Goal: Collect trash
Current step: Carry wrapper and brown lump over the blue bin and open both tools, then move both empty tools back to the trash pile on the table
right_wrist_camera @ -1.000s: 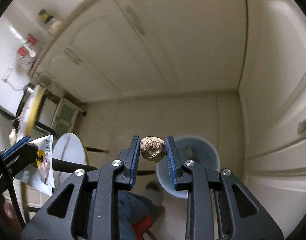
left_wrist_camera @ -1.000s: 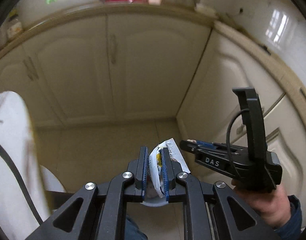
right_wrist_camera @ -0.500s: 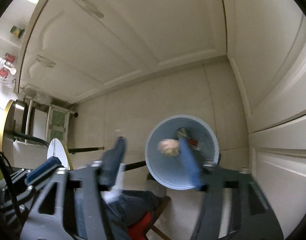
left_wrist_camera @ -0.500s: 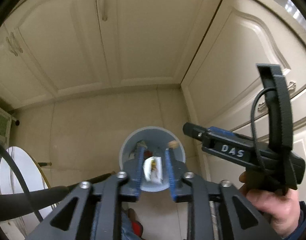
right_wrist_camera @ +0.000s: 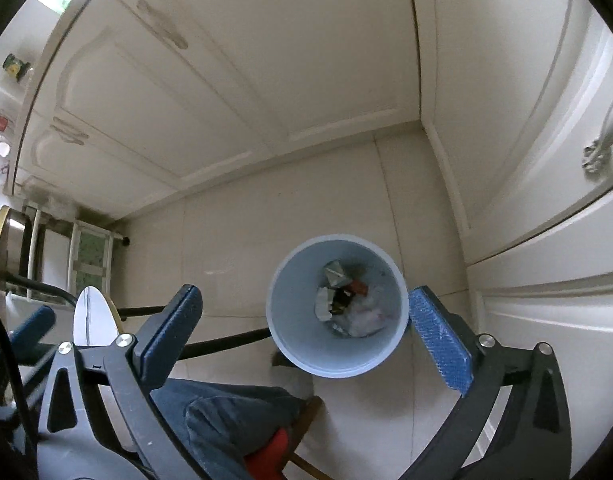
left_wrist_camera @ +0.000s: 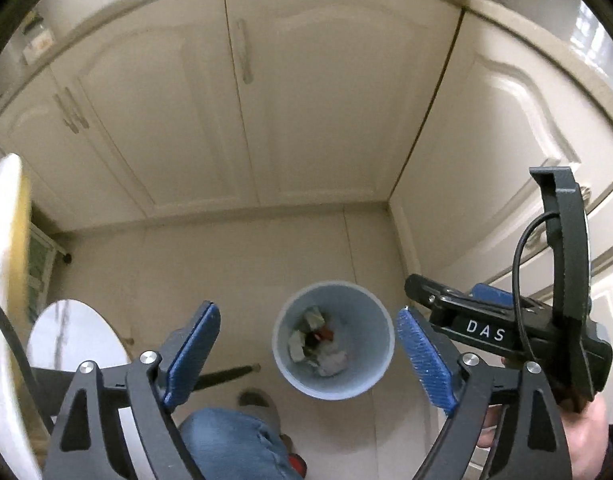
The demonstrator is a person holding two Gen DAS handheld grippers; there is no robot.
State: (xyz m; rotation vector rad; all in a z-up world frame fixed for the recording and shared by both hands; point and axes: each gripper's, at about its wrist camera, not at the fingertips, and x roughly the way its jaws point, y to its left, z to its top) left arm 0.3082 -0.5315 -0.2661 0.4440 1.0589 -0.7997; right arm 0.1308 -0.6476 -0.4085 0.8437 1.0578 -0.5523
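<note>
A pale blue waste bin (left_wrist_camera: 372,380) stands on the tiled floor below both grippers, and wrappers and crumpled paper (left_wrist_camera: 320,346) lie at its bottom. My left gripper (left_wrist_camera: 306,316) points down over the bin, its jaws opening wide with nothing between the blue pads. In the right wrist view the same bin (right_wrist_camera: 290,344) holds the scraps (right_wrist_camera: 346,304). My right gripper (right_wrist_camera: 306,294) hangs over it, its jaws also opening and bare. The right tool's black housing (left_wrist_camera: 482,330), held by a hand, shows at the right of the left wrist view.
Cream cabinet doors (left_wrist_camera: 306,100) meet in a corner just behind the bin. A round white tabletop (left_wrist_camera: 74,336) with black legs stands at the left. The person's jeans-clad leg (right_wrist_camera: 226,420) and a red shoe (right_wrist_camera: 266,456) are near the bin.
Both grippers went from shut to wide open. The white wrapper left the left jaws and the brown lump left the right jaws, falling towards the bin. Both hands sank.
</note>
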